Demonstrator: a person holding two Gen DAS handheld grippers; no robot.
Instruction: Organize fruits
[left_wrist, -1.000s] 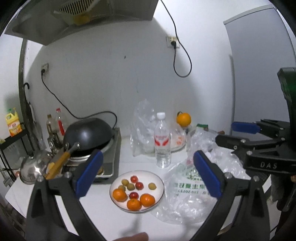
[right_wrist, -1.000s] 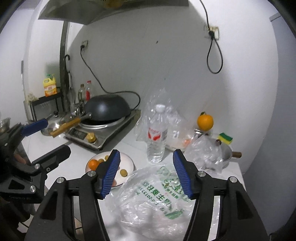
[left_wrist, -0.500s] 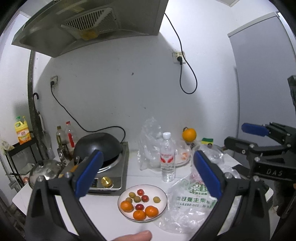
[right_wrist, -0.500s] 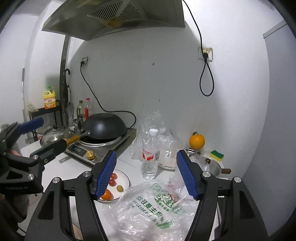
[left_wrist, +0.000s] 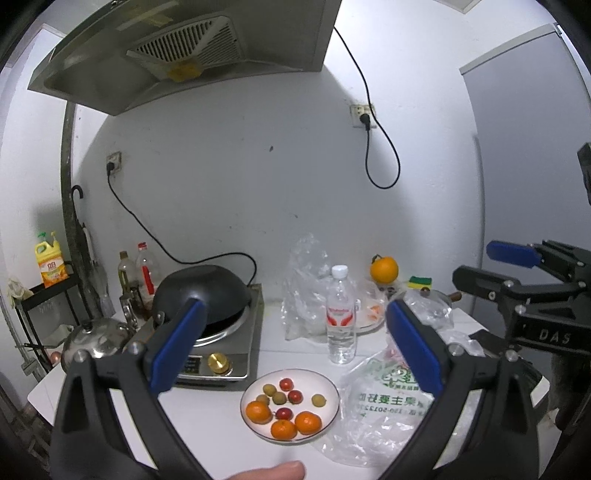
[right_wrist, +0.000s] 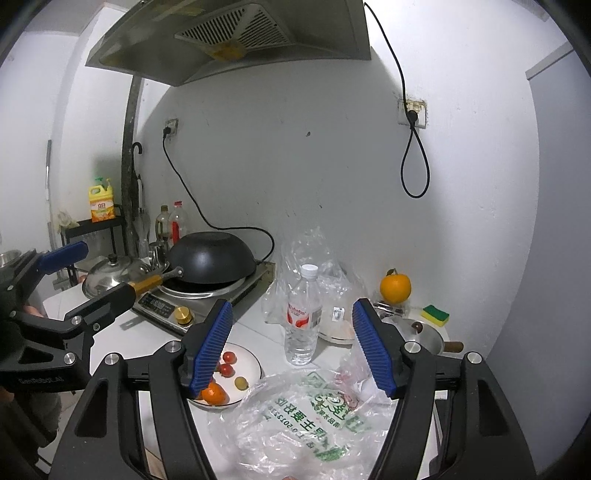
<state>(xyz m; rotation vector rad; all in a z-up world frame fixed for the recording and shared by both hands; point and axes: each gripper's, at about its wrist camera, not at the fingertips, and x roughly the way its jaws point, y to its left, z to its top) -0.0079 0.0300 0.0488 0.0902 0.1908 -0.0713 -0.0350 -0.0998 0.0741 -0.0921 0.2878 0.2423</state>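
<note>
A white plate (left_wrist: 325, 384) on the counter holds three tangerines (left_wrist: 283, 429), small red fruits (left_wrist: 295, 396) and small green-brown fruits (left_wrist: 318, 400). It also shows in the right wrist view (right_wrist: 249, 360). A clear plastic bag with green print (left_wrist: 384, 402) lies right of the plate (right_wrist: 303, 417). A large orange (left_wrist: 384, 268) sits at the back right (right_wrist: 395, 288). My left gripper (left_wrist: 295, 347) is open and empty, well above and in front of the plate. My right gripper (right_wrist: 291, 347) is open and empty above the bag.
A water bottle (left_wrist: 340, 314) stands behind the plate. A black wok (left_wrist: 201, 295) sits on an induction cooker (left_wrist: 218, 350) at the left. Crumpled clear bags (left_wrist: 306, 291), a dish, a small pot (right_wrist: 424, 334) and a sponge (right_wrist: 436, 314) lie at the back right.
Both grippers have pulled back and risen from the counter, so the plate and bag look smaller and lower. Both stay open.
</note>
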